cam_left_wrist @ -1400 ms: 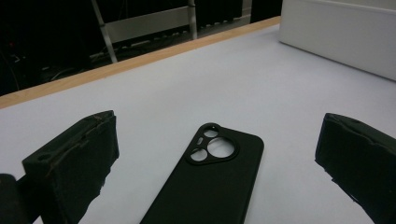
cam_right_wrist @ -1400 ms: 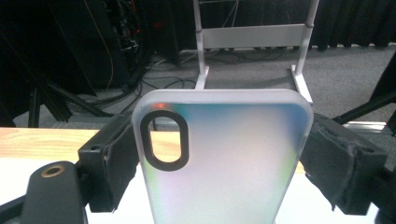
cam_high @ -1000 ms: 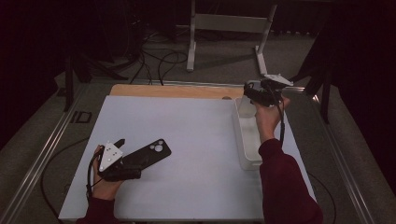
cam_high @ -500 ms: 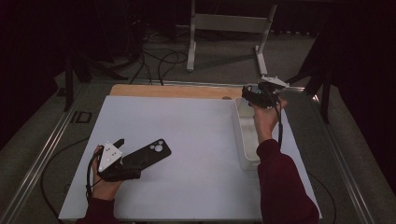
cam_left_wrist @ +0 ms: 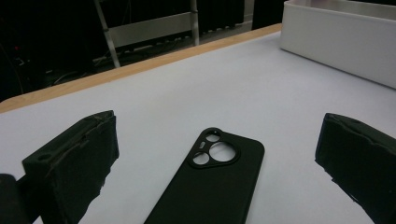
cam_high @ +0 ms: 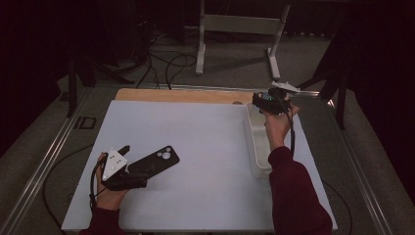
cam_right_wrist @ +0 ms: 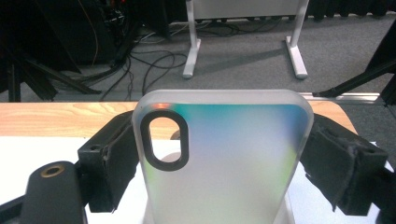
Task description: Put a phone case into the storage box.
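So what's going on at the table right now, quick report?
Left tongs open around black phone case, flat on table. Right tongs shut on translucent phone case, raised over white bin. Nothing in the way.

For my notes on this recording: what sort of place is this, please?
Probably a lab or studio set up for recording, not a home. A white-topped work table stands on grey carpet in a dark room, loose black cables trail across the floor, and a grey metal stand waits behind.

Black phone case (cam_left_wrist: 210, 186), iridescent frosted phone case (cam_right_wrist: 224, 158), white bin (cam_high: 258, 147), maroon sleeve (cam_high: 293, 196).
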`<action>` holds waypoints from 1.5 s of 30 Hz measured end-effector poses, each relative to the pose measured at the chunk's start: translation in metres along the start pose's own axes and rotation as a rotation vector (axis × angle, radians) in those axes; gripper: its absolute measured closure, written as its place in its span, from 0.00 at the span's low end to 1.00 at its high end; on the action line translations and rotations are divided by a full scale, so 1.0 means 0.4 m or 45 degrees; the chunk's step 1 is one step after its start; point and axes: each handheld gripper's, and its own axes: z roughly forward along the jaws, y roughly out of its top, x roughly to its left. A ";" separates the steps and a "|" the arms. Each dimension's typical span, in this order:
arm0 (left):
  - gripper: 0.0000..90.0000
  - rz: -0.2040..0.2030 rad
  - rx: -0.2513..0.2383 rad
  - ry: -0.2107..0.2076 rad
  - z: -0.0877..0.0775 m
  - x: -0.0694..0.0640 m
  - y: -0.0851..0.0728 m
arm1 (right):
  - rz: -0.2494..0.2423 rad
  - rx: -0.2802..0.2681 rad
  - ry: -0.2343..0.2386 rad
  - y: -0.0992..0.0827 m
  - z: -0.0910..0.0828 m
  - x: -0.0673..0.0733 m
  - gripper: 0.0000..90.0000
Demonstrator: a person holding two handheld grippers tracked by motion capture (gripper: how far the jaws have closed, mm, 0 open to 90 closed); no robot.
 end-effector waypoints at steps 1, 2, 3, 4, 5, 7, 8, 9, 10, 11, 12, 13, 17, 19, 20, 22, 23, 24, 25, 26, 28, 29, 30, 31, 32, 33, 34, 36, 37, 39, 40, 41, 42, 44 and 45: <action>0.00 0.000 -0.001 0.000 0.000 0.000 0.000 | -0.002 0.006 -0.004 -0.001 0.002 0.000 0.18; 0.00 -0.001 -0.002 0.001 0.000 0.000 0.000 | -0.004 0.010 -0.005 -0.003 0.004 -0.001 0.18; 0.00 -0.002 -0.002 0.000 -0.001 0.001 0.000 | -0.006 0.013 -0.007 -0.005 0.006 -0.001 0.18; 0.00 -0.003 -0.002 0.000 -0.001 0.001 0.000 | -0.004 0.020 -0.009 -0.006 0.007 -0.001 0.18; 0.00 -0.003 -0.003 0.000 -0.001 0.001 0.000 | -0.005 0.025 -0.010 -0.008 0.009 -0.001 0.18; 0.00 -0.003 -0.003 -0.001 -0.001 0.001 0.000 | -0.010 0.036 -0.013 -0.012 0.014 0.002 0.18; 0.00 -0.003 -0.003 -0.001 -0.001 0.001 0.000 | -0.010 0.036 -0.013 -0.012 0.014 0.002 0.18; 0.00 -0.002 -0.004 -0.001 -0.002 0.001 0.001 | -0.010 0.037 -0.012 -0.013 0.015 0.003 0.18; 0.00 0.000 -0.004 0.000 -0.002 0.001 0.001 | -0.014 0.044 -0.014 -0.015 0.020 0.006 0.18; 0.00 0.000 -0.004 0.000 -0.002 0.001 0.001 | -0.014 0.044 -0.014 -0.015 0.020 0.006 0.18; 0.00 0.000 -0.004 0.000 -0.002 0.001 0.001 | -0.017 0.050 -0.018 -0.016 0.022 0.007 0.18; 0.00 -0.006 -0.008 0.001 -0.004 0.002 0.001 | -0.017 0.050 -0.018 -0.016 0.022 0.007 0.18; 0.00 -0.011 -0.012 0.001 -0.005 0.003 0.001 | -0.028 0.078 -0.027 -0.024 0.039 0.008 0.18; 0.00 -0.011 -0.010 0.001 -0.005 0.003 0.001 | -0.015 0.088 -0.034 -0.027 0.043 0.006 0.18; 0.00 -0.010 -0.010 0.001 -0.005 0.003 0.001 | -0.014 0.094 -0.033 -0.028 0.046 0.006 0.18; 0.00 -0.010 -0.009 -0.001 -0.005 0.003 0.001 | -0.019 0.099 -0.037 -0.030 0.049 0.007 0.18; 0.00 -0.009 -0.009 0.000 -0.005 0.003 0.001 | -0.017 0.106 -0.038 -0.031 0.051 0.007 0.18; 0.00 -0.009 -0.010 0.000 -0.005 0.002 0.001 | -0.018 0.112 -0.038 -0.033 0.054 0.007 0.18; 0.00 -0.011 -0.010 0.000 -0.005 0.003 0.001 | -0.022 0.118 -0.045 -0.034 0.057 0.008 0.18; 0.00 -0.011 -0.010 0.000 -0.005 0.003 0.001 | -0.026 0.122 -0.062 -0.036 0.060 0.008 0.18; 0.00 -0.014 -0.012 0.001 -0.006 0.004 0.002 | -0.020 0.124 -0.067 -0.037 0.064 0.008 0.18; 0.00 -0.015 -0.014 0.002 -0.006 0.004 0.001 | -0.026 0.124 -0.067 -0.037 0.065 0.009 0.18; 0.00 -0.015 -0.014 0.002 -0.006 0.004 0.001 | -0.028 0.125 -0.065 -0.037 0.065 0.009 0.18; 0.00 -0.016 -0.015 0.002 -0.006 0.004 0.001 | -0.025 0.127 -0.063 -0.037 0.066 0.008 0.18; 0.00 -0.015 -0.015 0.002 -0.006 0.004 0.001 | -0.017 0.130 -0.059 -0.036 0.067 0.007 0.17; 0.00 -0.016 -0.017 0.002 -0.007 0.004 0.002 | -0.022 0.130 -0.052 -0.036 0.067 0.004 0.15; 0.00 -0.017 -0.018 0.002 -0.007 0.004 0.002 | -0.029 0.130 -0.051 -0.036 0.068 0.003 0.12; 0.00 -0.018 -0.018 0.003 -0.007 0.004 0.002 | -0.023 0.123 -0.039 -0.035 0.065 -0.001 0.09; 0.00 -0.020 -0.017 0.004 -0.007 0.005 0.002 | -0.024 0.113 -0.041 -0.034 0.063 -0.003 0.09; 0.00 -0.018 -0.016 0.004 -0.006 0.004 0.002 | -0.027 0.085 -0.045 -0.029 0.056 -0.004 0.08; 0.00 -0.019 -0.017 0.004 -0.007 0.004 0.002 | -0.027 0.080 -0.045 -0.026 0.054 -0.004 0.08; 0.00 -0.020 -0.018 0.004 -0.007 0.004 0.002 | -0.033 0.075 -0.046 -0.024 0.051 -0.004 0.08; 0.00 -0.021 -0.018 0.006 -0.007 0.004 0.002 | -0.036 0.062 -0.043 -0.021 0.047 -0.004 0.08; 0.00 -0.022 -0.018 0.007 -0.007 0.005 0.002 | -0.038 0.054 -0.039 -0.017 0.040 -0.005 0.08; 0.00 -0.022 -0.018 0.007 -0.007 0.005 0.002 | -0.035 0.053 -0.036 -0.017 0.038 -0.005 0.08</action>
